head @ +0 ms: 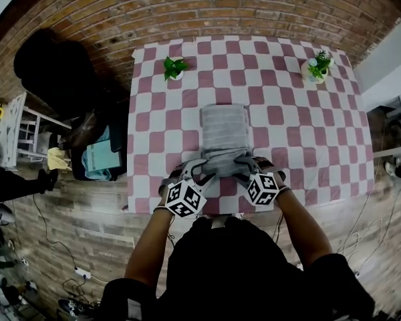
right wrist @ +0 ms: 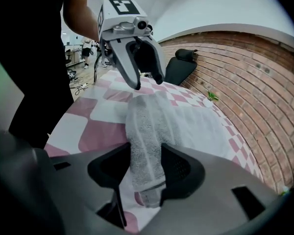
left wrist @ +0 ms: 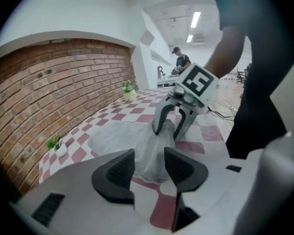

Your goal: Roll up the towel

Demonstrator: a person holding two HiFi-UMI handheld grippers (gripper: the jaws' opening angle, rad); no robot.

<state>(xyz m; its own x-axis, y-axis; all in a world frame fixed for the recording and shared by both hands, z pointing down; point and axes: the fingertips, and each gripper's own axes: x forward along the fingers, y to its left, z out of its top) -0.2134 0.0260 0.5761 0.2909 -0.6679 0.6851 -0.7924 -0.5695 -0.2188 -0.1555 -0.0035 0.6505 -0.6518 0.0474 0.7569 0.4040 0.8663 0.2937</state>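
Note:
A pale grey towel [head: 224,129] lies lengthwise on the pink-and-white checked table [head: 307,132], its near end gathered into a thick fold. My left gripper [head: 197,172] and right gripper [head: 244,169] meet at that near end, side by side. In the right gripper view the fold [right wrist: 147,131] runs between my right gripper [right wrist: 146,168] jaws, and both pads press on it. The left gripper [right wrist: 147,82] stands across from it with its fingers spread just over the fold's other end. In the left gripper view the bunched towel [left wrist: 152,151] sits in the gap of my left gripper [left wrist: 149,168].
Two small potted plants [head: 174,67] [head: 316,67] stand at the table's far corners. A brick wall runs behind the table. A black chair [head: 53,72] and a dark bin [head: 100,156] stand to the left. Cables [head: 53,243] trail on the floor.

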